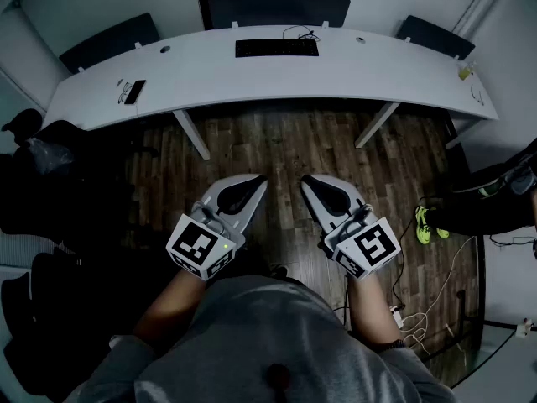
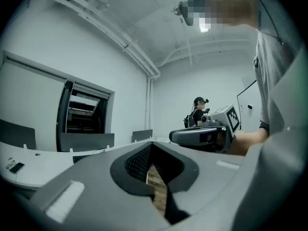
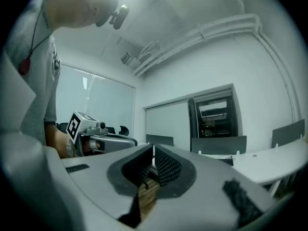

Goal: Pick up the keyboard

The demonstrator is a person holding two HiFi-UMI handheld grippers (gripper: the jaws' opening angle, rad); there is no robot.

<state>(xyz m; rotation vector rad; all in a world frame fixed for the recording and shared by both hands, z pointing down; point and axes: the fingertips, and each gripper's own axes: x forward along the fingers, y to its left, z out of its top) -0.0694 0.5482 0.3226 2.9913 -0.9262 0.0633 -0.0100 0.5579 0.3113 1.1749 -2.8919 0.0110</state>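
Observation:
A black keyboard point(image 1: 277, 48) lies flat near the far middle of a long white curved table point(image 1: 252, 78). Both grippers hang level over the wood floor, well short of the table. My left gripper point(image 1: 259, 180) is shut with nothing between its jaws, and my right gripper point(image 1: 307, 179) is shut and empty too. In the left gripper view the jaws meet at the tips point(image 2: 152, 141), and the right gripper point(image 2: 204, 134) shows beside them. In the right gripper view the shut tips point(image 3: 153, 148) point toward the table, where the keyboard point(image 3: 225, 161) shows as a dark strip.
A small dark device point(image 1: 134, 91) lies on the table's left end and a cable point(image 1: 302, 33) behind the keyboard. Dark chairs point(image 1: 278, 9) stand behind the table. Two slanted table legs point(image 1: 191, 133) reach the floor. Cables point(image 1: 419, 317) and a person's yellow shoes point(image 1: 429, 225) are at right.

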